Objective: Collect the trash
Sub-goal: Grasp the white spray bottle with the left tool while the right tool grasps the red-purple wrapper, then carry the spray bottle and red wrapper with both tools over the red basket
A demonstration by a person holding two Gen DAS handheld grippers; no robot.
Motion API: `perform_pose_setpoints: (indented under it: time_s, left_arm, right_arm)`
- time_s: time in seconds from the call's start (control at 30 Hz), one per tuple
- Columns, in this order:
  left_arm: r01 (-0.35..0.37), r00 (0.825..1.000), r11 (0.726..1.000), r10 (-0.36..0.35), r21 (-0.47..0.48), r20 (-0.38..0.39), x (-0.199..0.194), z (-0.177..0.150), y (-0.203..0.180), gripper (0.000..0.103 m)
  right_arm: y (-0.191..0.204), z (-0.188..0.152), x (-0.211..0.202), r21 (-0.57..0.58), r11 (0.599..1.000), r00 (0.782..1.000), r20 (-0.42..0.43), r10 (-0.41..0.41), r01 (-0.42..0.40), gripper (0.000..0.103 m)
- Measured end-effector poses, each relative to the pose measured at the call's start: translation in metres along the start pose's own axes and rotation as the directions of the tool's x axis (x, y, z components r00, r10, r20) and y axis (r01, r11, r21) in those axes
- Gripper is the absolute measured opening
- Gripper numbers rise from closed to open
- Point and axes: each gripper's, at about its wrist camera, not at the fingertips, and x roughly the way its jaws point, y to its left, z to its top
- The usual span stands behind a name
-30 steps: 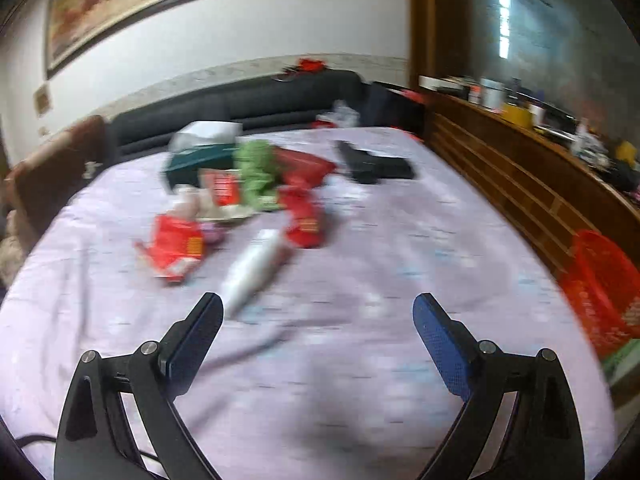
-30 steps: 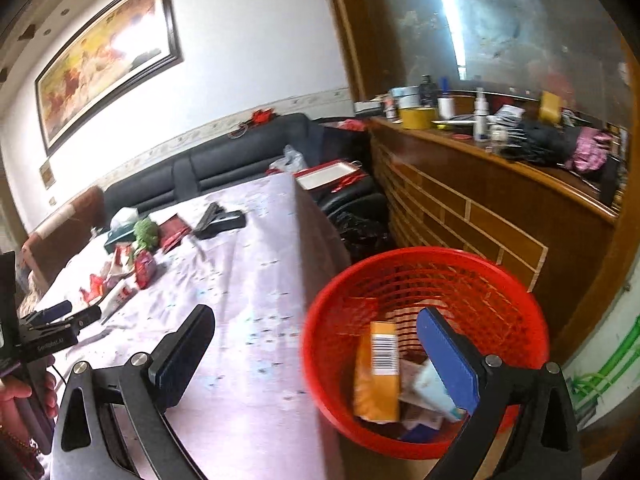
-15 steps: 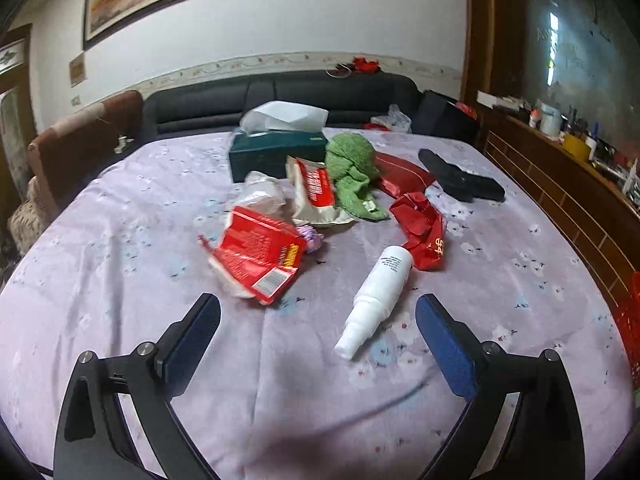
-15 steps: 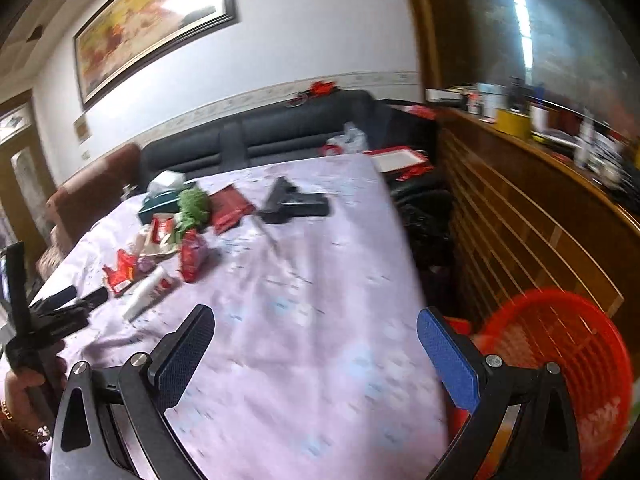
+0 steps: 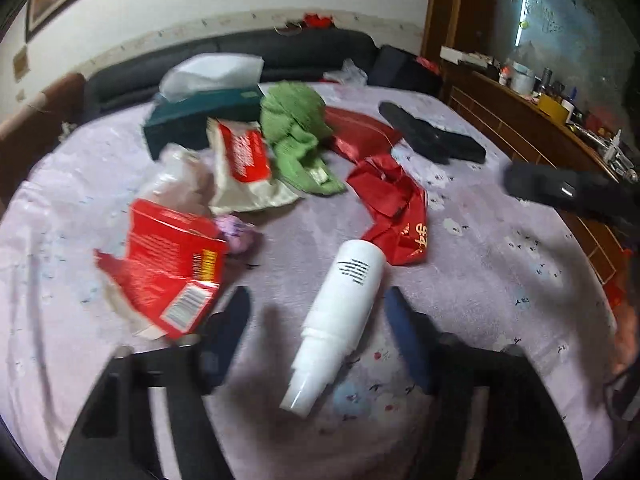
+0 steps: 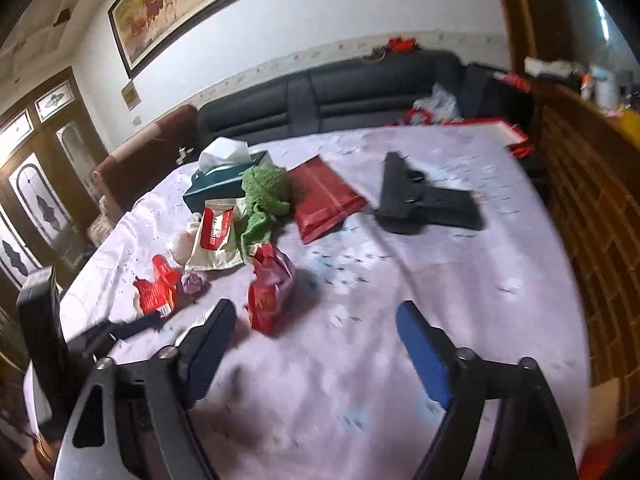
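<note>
Table [image 5: 500, 264]: one, under a pale lilac flowered cloth; all trash lying on it.
White spray bottle [image 5: 344, 312]: one, on its side, nozzle toward the camera, between the fingers of the left gripper.
Red wrappers: three crumpled, namely a torn red carton [image 5: 168, 268] left of the bottle, a red-and-white pouch [image 5: 244, 160] behind it, a shiny red foil bag [image 5: 396, 208] touching the bottle's base.
Flat red envelope [image 6: 324, 200]: one, beside the green cloth.
Green cloth [image 5: 296, 136]: one, bunched, mid-table.
Tissue box [image 6: 224, 176]: one, dark teal, white tissue standing out.
Black pistol-shaped object [image 6: 424, 200]: one, far right of table.
Left gripper [image 5: 320, 332]: tilted down over the bottle; jaws closing, pads not yet touching it.
Right gripper [image 6: 316, 344]: tilted down near the foil bag; jaws closing, half wide, nothing between them.
</note>
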Motion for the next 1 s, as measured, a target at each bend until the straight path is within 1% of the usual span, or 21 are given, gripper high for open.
perform_pose_setpoints:
  time_s: [0.03,0.07,0.1,0.13,0.2,0.23,0.27,0.33,0.37,0.4,0.47,0.63,0.87,1.0]
  left_arm:
    - [0.016,1.000,1.000,-0.016,-0.006,-0.021,0.005,0.001,0.001,0.050]
    - [0.030,0.999,0.999,-0.030,-0.011,-0.036,0.008,0.001,0.001,0.047]
    - [0.035,0.999,0.999,-0.035,-0.014,-0.032,0.008,0.002,0.001,0.046]
    - [0.049,0.998,0.999,-0.049,-0.014,-0.030,0.007,0.001,0.001,0.038]
    - [0.068,0.997,0.998,-0.068,-0.014,-0.033,0.006,0.000,0.001,0.028]
    - [0.071,0.997,0.997,-0.072,-0.013,-0.033,0.006,0.000,0.000,0.028]
    - [0.074,0.997,0.997,-0.074,-0.012,-0.033,0.005,0.000,0.001,0.028]
    - [0.074,0.997,0.997,-0.074,-0.009,-0.028,0.003,-0.001,0.000,0.028]
    - [0.072,0.997,0.997,-0.072,-0.006,-0.020,0.000,-0.002,0.000,0.028]
    - [0.070,0.997,0.998,-0.070,-0.003,-0.014,-0.001,-0.002,-0.001,0.028]
    - [0.063,0.998,0.998,-0.063,0.002,-0.003,-0.005,-0.002,-0.003,0.028]
    - [0.076,0.997,0.997,-0.076,0.011,0.017,-0.021,-0.006,-0.017,0.028]
    - [0.092,0.993,0.995,-0.094,0.028,0.075,-0.066,-0.019,-0.056,0.028]
    - [0.083,0.991,0.995,-0.088,0.050,0.102,-0.087,-0.026,-0.079,0.028]
  right_arm:
    - [0.001,0.004,0.009,0.005,1.000,1.000,-0.011,0.010,-0.010,0.084]
    - [0.004,0.006,0.017,0.004,1.000,1.000,-0.022,0.021,-0.021,0.083]
    - [0.008,0.010,0.026,0.003,0.999,0.999,-0.034,0.032,-0.032,0.081]
    - [0.012,0.012,0.035,-0.001,0.999,0.998,-0.046,0.042,-0.042,0.080]
    - [0.022,0.016,0.053,-0.009,0.998,0.996,-0.069,0.055,-0.056,0.076]
    - [0.025,0.016,0.059,-0.012,0.998,0.995,-0.076,0.059,-0.060,0.075]
    - [0.029,0.018,0.067,-0.017,0.998,0.994,-0.088,0.062,-0.064,0.071]
    - [0.036,0.017,0.083,-0.027,0.998,0.992,-0.114,0.059,-0.062,0.055]
    - [0.039,0.015,0.090,-0.035,0.998,0.991,-0.127,0.044,-0.048,0.038]
    - [0.040,0.013,0.092,-0.036,0.998,0.991,-0.128,0.038,-0.043,0.032]
    - [0.038,0.010,0.085,-0.024,0.999,0.994,-0.106,0.041,-0.044,0.032]
    - [0.030,-0.001,0.038,-0.018,0.999,0.998,-0.048,0.031,-0.032,0.032]
    - [0.015,-0.025,-0.039,-0.021,1.000,1.000,0.014,-0.020,0.020,0.032]
    - [0.011,-0.041,-0.074,-0.005,0.999,0.997,0.059,-0.040,0.040,0.032]
